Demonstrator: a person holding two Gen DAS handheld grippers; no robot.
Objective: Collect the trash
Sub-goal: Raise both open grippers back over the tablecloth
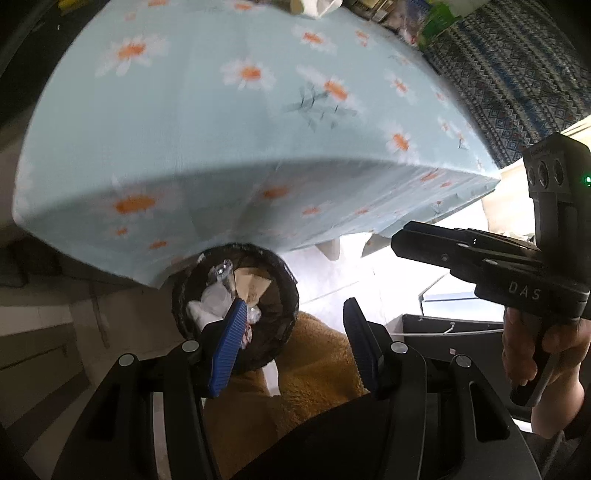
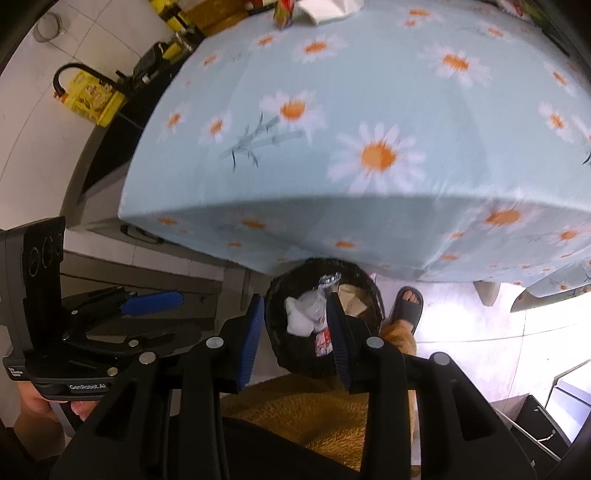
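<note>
A black mesh trash bin (image 1: pixel 286 275) stands on the floor, partly under the table's near edge. It holds white tissue (image 1: pixel 207 306), crumpled clear plastic, brown paper (image 1: pixel 255 288) and a red-and-white wrapper (image 2: pixel 323 341). My left gripper (image 1: pixel 293 332) hovers above the bin, open, with nothing between its blue pads (image 1: pixel 229 343). My right gripper (image 2: pixel 295 332) is also open and empty over the bin (image 2: pixel 295 360), where the tissue (image 2: pixel 301 317) shows between its fingers. Each gripper appears in the other's view, the right gripper (image 1: pixel 424 243) held by a hand and the left gripper (image 2: pixel 166 301) at the left.
A table under a light blue daisy cloth (image 1: pixel 221 129) fills the upper views, with white paper (image 2: pixel 328 9) and packets at its far edge. A foot in a grey slipper (image 2: pixel 408 306) and a fluffy tan garment (image 2: pixel 314 413) are beside the bin. Yellow bags (image 2: pixel 92 98) sit left.
</note>
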